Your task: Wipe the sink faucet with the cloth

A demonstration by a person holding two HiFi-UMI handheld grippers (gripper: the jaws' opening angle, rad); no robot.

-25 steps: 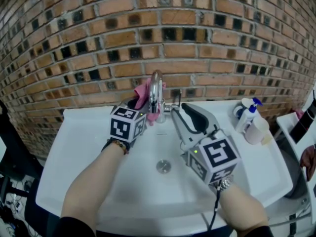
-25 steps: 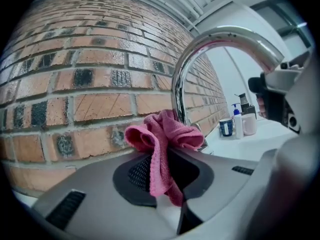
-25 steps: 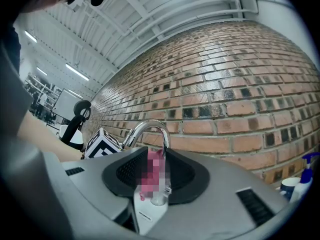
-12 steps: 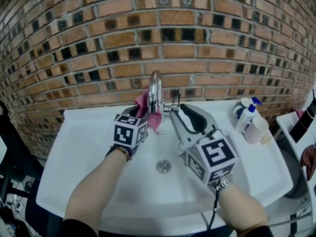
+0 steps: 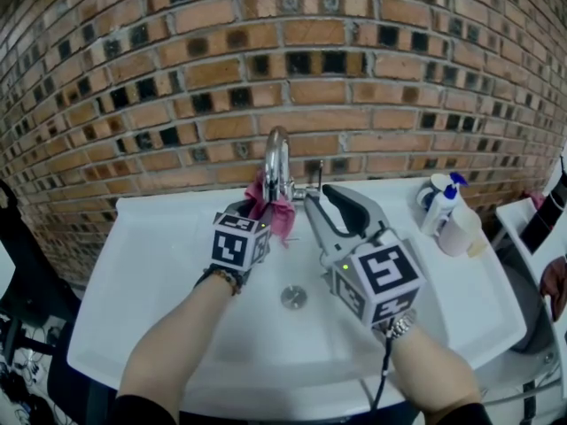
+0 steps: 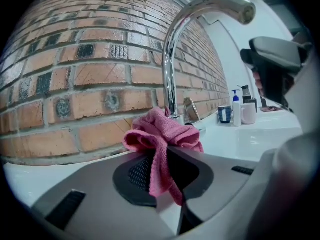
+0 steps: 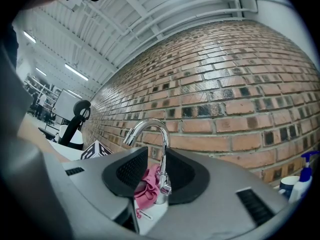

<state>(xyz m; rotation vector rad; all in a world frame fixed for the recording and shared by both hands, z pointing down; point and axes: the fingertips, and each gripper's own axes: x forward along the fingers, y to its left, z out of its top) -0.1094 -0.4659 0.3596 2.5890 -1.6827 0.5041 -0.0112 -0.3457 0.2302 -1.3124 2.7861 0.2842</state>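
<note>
Left hand-held gripper (image 6: 162,173) clamping crumpled pink cloth (image 6: 165,136) at chrome faucet (image 6: 170,59) base, right hand-held gripper (image 7: 150,176) open

No words, numbers or brand names can be read anywhere. The cube (image 5: 237,244) on the left hand-held gripper (image 5: 257,204) and the cube (image 5: 383,277) on the right hand-held gripper (image 5: 330,195) carry only black-and-white square marker patterns, not letters. Any print on the spray bottle (image 5: 446,204) is too small to read.

White sink (image 5: 146,277) carries a chrome faucet (image 5: 276,153) and a spray bottle (image 5: 446,209).
</note>
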